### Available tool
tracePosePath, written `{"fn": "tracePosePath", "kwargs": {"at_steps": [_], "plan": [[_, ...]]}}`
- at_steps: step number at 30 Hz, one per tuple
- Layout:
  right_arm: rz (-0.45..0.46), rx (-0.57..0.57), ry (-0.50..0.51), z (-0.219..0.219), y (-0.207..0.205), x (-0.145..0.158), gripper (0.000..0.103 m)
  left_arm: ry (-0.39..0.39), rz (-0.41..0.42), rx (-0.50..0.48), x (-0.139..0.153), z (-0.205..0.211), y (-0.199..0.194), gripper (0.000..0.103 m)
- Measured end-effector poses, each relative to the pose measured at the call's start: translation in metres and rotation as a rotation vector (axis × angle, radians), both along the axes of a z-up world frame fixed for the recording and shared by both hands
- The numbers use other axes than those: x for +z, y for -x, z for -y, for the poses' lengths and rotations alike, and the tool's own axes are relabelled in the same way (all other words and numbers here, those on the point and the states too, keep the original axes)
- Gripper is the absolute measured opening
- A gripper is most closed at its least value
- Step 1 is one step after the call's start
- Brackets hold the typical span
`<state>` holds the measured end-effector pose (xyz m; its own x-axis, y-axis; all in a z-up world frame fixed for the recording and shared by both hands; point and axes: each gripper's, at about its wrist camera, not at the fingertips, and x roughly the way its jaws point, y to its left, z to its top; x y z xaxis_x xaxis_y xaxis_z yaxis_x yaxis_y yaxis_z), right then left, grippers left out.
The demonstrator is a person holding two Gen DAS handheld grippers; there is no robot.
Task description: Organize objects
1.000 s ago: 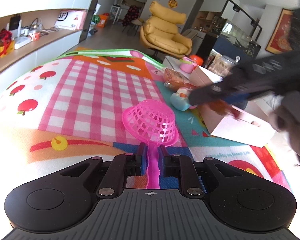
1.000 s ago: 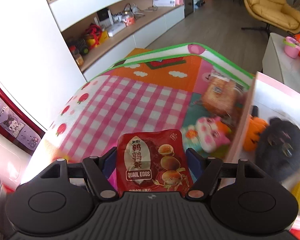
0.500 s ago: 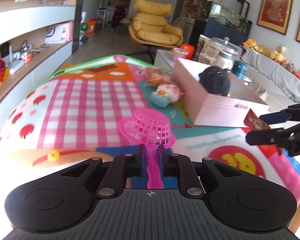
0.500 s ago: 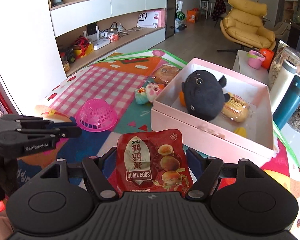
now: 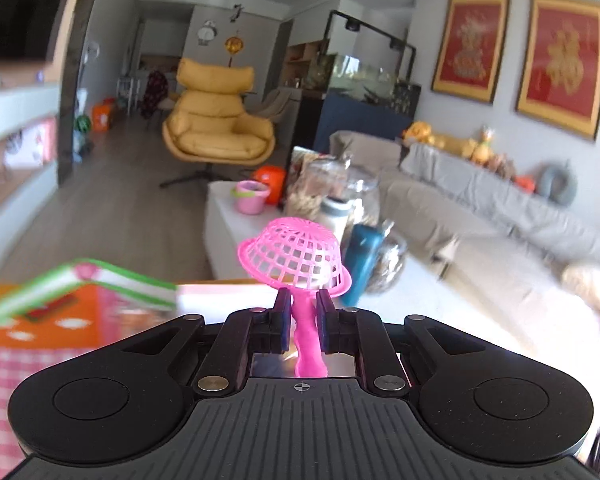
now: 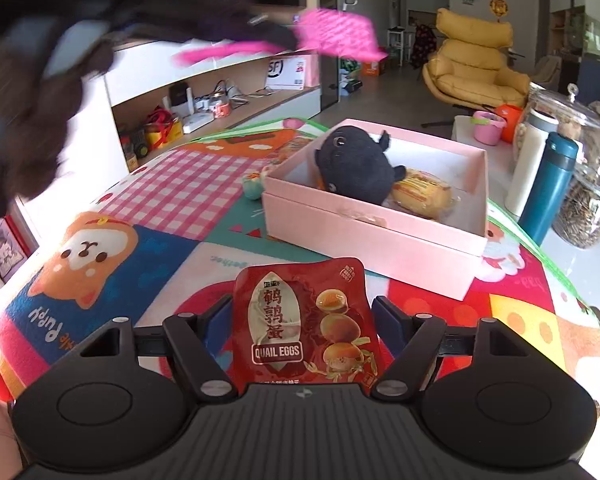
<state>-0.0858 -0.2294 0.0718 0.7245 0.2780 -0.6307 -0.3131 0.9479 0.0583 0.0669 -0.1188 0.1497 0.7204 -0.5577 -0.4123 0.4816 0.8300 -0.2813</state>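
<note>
Bench [image 6: 580, 264] spread with colourful play mat [image 6: 172, 196]; on mat, open pink box [image 6: 364, 236] far right, small plush toy [image 6: 254, 186] just left of it.

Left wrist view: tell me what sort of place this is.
Most likely a home living room: a yellow lounge chair on a wood floor, a long grey-covered sofa, and two red framed pictures on the wall.

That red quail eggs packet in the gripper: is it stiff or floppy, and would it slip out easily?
The quail eggs packet stands upright above the right gripper without drooping, so it is probably fairly stiff for a pouch. Its glossy film looks slippery, so a loose hold might let it slide. It seems light, since only its side edges appear to be held.
</note>
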Motion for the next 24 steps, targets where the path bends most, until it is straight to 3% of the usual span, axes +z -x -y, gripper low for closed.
{"fn": "tracePosePath", "kwargs": {"at_steps": [2,4,7,11,17,20,21,24], "plan": [[0.005,-0.018,-0.008,0.006,-0.002,-0.002,0.074,0.081,-0.056,-0.003,-0.021,0.019,-0.024,0.017],[0.003,-0.036,-0.015,0.013,-0.005,-0.002,0.073,0.074,-0.077,0.029,-0.044,0.035,-0.038,0.018],[0.011,-0.058,0.0,0.023,-0.005,0.0,0.073,0.064,-0.059,0.071,-0.057,0.031,-0.038,0.018],[0.036,-0.086,-0.018,0.037,-0.011,0.013,0.074,0.075,-0.052,0.104,-0.053,-0.015,-0.018,0.018],[0.103,-0.128,-0.072,0.046,-0.057,0.055,0.074,-0.036,0.025,0.174,-0.062,-0.086,0.026,0.018],[0.117,-0.165,-0.037,0.043,-0.093,0.067,0.08,-0.081,-0.034,0.232,-0.081,-0.118,0.031,0.018],[0.111,-0.189,-0.023,0.042,-0.103,0.066,0.088,-0.089,-0.058,0.248,-0.088,-0.128,0.031,0.018],[0.092,-0.194,0.004,0.032,-0.104,0.055,0.089,-0.124,-0.101,0.257,-0.106,-0.148,0.03,0.018]]}}
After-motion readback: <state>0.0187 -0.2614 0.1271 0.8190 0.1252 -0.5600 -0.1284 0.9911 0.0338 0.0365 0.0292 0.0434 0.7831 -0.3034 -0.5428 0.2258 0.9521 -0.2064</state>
